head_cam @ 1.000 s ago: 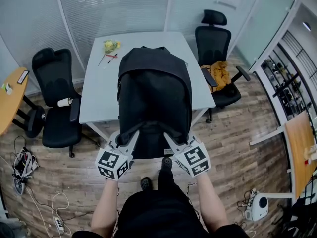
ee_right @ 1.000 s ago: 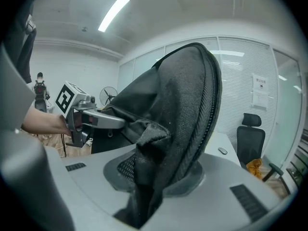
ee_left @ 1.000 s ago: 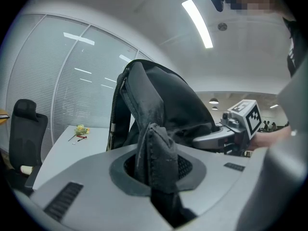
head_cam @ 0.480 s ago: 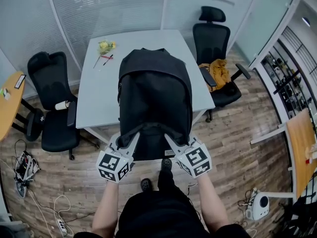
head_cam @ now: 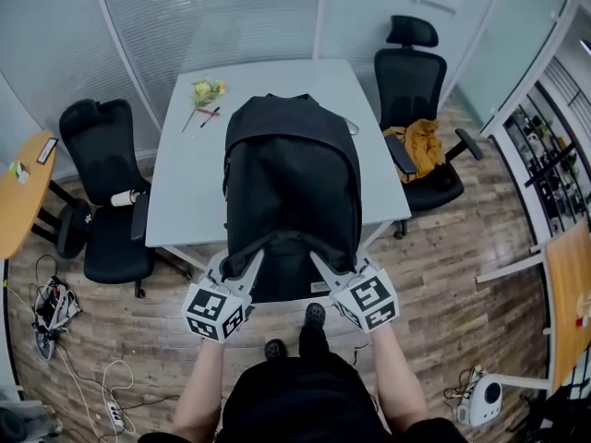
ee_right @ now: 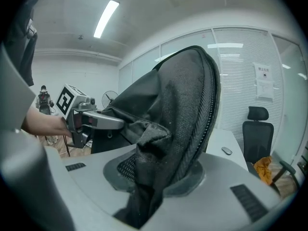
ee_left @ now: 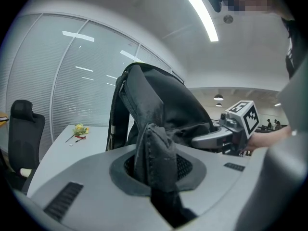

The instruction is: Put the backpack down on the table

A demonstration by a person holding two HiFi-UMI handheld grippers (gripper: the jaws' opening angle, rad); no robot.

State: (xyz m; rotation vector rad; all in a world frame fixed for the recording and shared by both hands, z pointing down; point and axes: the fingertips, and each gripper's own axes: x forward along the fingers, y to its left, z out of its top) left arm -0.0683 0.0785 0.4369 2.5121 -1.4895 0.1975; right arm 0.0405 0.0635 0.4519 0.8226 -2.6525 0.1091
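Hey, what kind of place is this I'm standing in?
Most likely an office meeting room: a white table with black swivel chairs on either side, frosted glass partition walls behind it, and a wood-look floor.

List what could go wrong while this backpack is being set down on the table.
1. The left gripper and right gripper each pinch only a fold of strap; the fabric could slip and the backpack drop.
2. The backpack's near end seems to overhang the table's near edge; released there, it might slide to the floor.
3. A small grey thing lies on the table close beside the backpack; it could be knocked or covered.
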